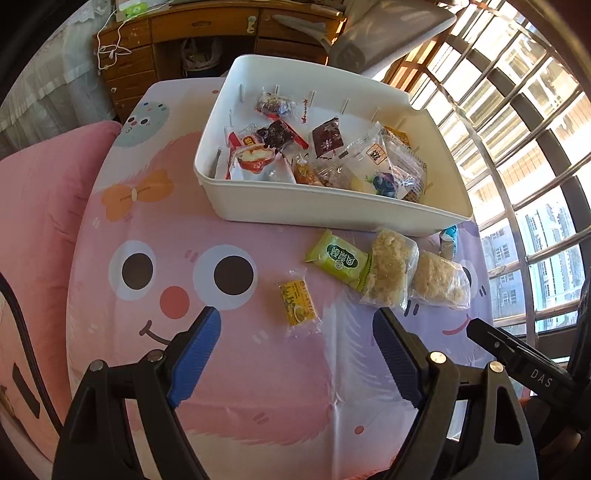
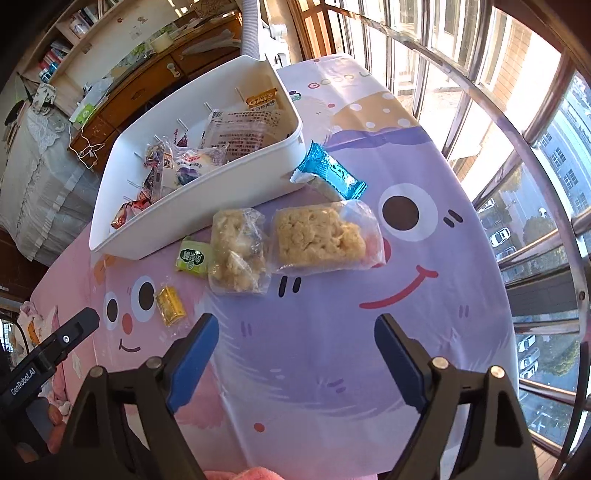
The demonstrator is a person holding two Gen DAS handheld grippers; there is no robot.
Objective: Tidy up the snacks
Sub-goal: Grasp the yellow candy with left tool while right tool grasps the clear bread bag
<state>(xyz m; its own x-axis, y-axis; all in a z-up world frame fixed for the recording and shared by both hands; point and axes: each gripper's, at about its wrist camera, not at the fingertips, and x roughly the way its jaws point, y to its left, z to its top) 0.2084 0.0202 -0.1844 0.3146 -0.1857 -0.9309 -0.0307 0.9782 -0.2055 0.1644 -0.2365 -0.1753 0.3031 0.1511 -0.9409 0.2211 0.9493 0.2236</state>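
A white bin [image 1: 295,201] [image 2: 207,201] holds several wrapped snacks. On the cartoon tablecloth in front of it lie a yellow snack [image 1: 298,303] [image 2: 170,305], a green packet [image 1: 338,260] [image 2: 192,258], two clear bags of puffed rice cake [image 1: 389,271] [image 1: 439,282] [image 2: 238,254] [image 2: 319,236], and a blue bar [image 2: 332,171] [image 1: 448,236] against the bin. My left gripper [image 1: 297,328] is open and empty, just short of the yellow snack. My right gripper [image 2: 297,332] is open and empty, short of the rice cake bags.
The table [image 2: 332,369] is round with a pink and purple cloth. A barred window [image 2: 517,147] runs along the right. A wooden desk [image 1: 207,33] and a grey chair [image 1: 384,29] stand behind. A pink cushion [image 1: 40,206] lies at the left.
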